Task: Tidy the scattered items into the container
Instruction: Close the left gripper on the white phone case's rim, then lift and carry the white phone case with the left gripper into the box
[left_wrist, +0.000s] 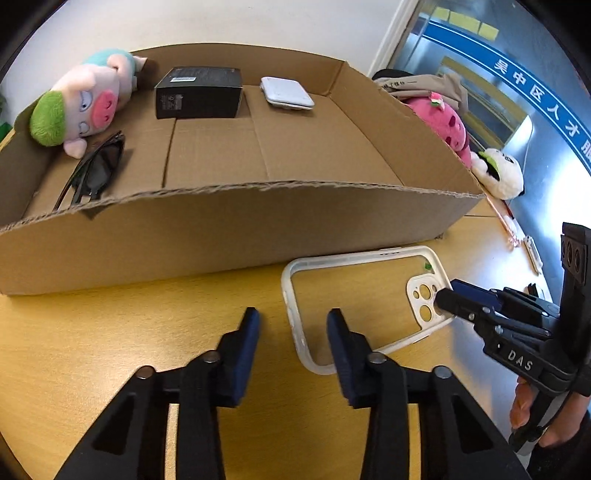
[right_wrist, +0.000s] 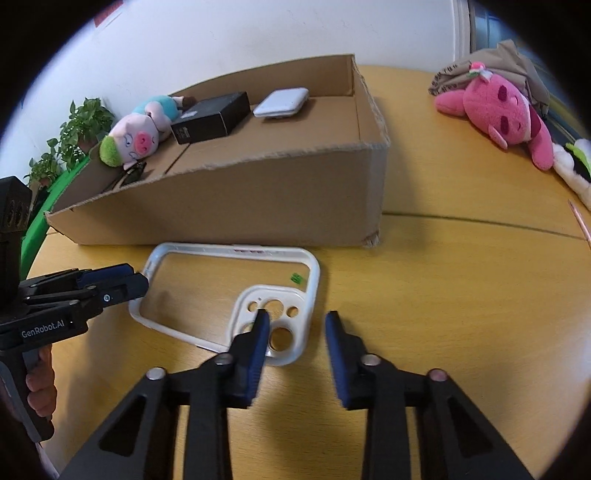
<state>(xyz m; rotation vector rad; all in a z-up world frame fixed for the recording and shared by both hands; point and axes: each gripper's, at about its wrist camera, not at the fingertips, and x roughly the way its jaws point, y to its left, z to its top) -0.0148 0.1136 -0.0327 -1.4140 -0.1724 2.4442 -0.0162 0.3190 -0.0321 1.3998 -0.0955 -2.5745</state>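
Phone case (left_wrist: 364, 302) lies before cardboard box (left_wrist: 236, 229) holding plush pig (left_wrist: 85, 107).

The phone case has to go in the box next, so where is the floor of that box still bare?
The cardboard box is bare across its middle and right floor, from the near wall back to the black box and white power bank. Its left end is crowded: plush pig and sunglasses. The phone case lies outside, by the near wall.
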